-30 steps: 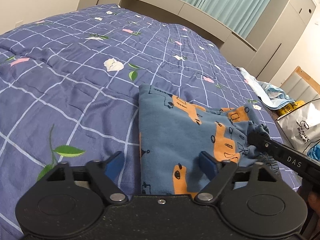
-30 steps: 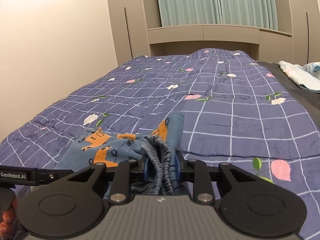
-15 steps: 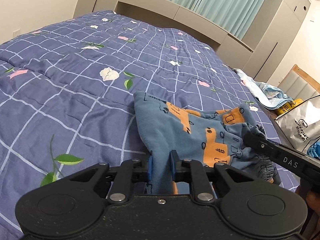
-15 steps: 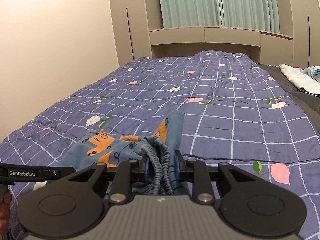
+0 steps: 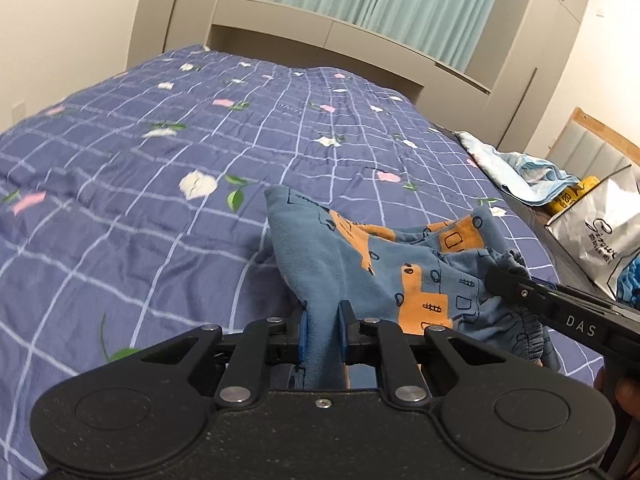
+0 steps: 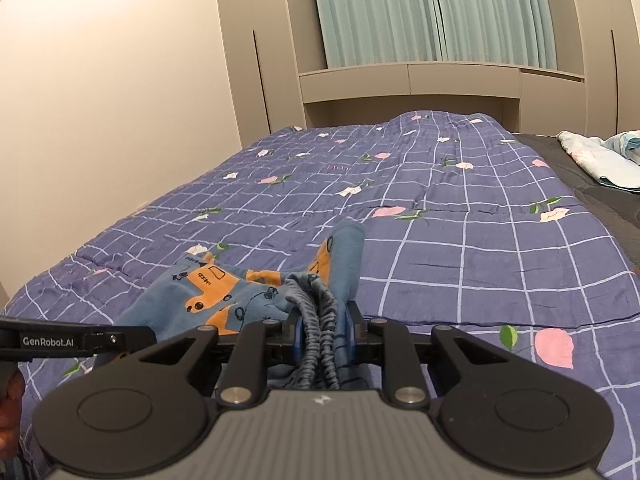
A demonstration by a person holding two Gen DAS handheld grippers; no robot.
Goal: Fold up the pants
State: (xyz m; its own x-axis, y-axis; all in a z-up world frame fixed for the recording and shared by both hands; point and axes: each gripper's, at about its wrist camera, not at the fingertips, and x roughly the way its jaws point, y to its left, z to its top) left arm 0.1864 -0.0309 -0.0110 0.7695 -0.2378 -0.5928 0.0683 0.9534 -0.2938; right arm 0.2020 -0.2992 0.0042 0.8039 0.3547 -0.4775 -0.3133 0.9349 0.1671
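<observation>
Lying across purple checked quilt (image 5: 120, 216): blue pants (image 5: 360, 264); left gripper (image 5: 322, 334) just closing, pinching leg fabric; right gripper (image 6: 322, 336) clamping gathered waistband (image 6: 320, 320).

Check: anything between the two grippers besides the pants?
No. In both wrist views only the pants span from the left gripper to the right gripper, sagging over the quilt.
</observation>
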